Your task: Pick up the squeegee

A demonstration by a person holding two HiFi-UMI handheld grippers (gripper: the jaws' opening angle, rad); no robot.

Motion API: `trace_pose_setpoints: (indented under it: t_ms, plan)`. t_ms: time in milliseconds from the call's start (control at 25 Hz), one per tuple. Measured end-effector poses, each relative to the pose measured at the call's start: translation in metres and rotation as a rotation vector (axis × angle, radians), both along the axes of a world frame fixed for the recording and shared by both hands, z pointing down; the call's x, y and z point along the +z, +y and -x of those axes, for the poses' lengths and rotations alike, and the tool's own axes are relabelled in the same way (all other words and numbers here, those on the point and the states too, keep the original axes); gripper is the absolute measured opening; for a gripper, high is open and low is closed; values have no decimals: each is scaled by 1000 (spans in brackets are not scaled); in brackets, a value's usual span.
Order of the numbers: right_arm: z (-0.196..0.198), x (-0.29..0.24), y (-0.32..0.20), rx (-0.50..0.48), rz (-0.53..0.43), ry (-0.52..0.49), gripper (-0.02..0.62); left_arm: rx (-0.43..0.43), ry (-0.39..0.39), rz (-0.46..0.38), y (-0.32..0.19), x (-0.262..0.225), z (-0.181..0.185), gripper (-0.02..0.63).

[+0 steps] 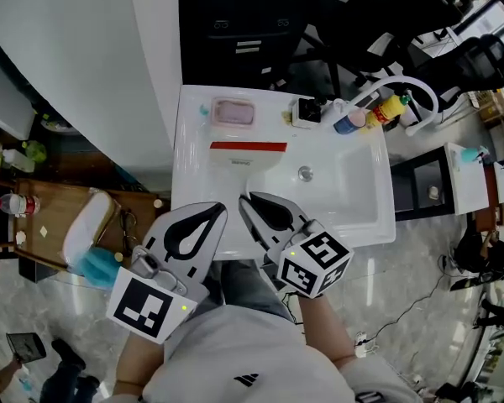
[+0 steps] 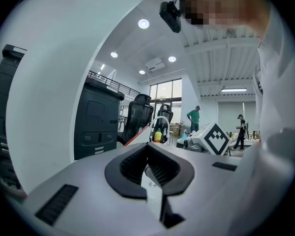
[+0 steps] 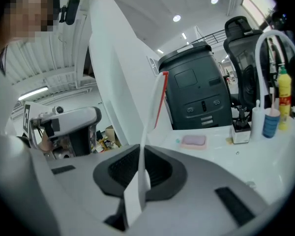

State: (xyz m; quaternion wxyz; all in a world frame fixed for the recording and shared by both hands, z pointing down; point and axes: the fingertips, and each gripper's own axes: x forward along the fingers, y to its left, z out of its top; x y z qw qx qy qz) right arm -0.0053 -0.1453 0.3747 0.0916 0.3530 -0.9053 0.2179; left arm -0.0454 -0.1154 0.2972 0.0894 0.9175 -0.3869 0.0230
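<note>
The squeegee (image 1: 248, 148) is white with a red blade edge and hangs over the back left of the white sink (image 1: 353, 183). My right gripper (image 1: 245, 198) is shut on its white handle. In the right gripper view the handle runs up between the jaws (image 3: 139, 149) and the squeegee (image 3: 155, 107) stands on edge, its red strip at the top. My left gripper (image 1: 221, 211) hovers just left of the right one, jaws shut at the tips (image 2: 147, 150) and holding nothing. The sink's white shows through the gap behind its tips.
A pink soap dish (image 1: 233, 112) sits on the sink's back left ledge. A white arched faucet (image 1: 407, 86), a yellow bottle (image 1: 392, 107) and a blue cup (image 1: 349, 122) stand at the back right. A black cabinet (image 3: 199, 92) rises behind the sink.
</note>
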Motion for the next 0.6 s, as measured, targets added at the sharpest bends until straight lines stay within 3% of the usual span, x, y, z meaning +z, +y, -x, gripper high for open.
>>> trace_pose_setpoints:
  t_ms: [600]
  plan:
    - [-5,-72,21,17,-169,-55,38,47,4,-26,9,-14,-12,12]
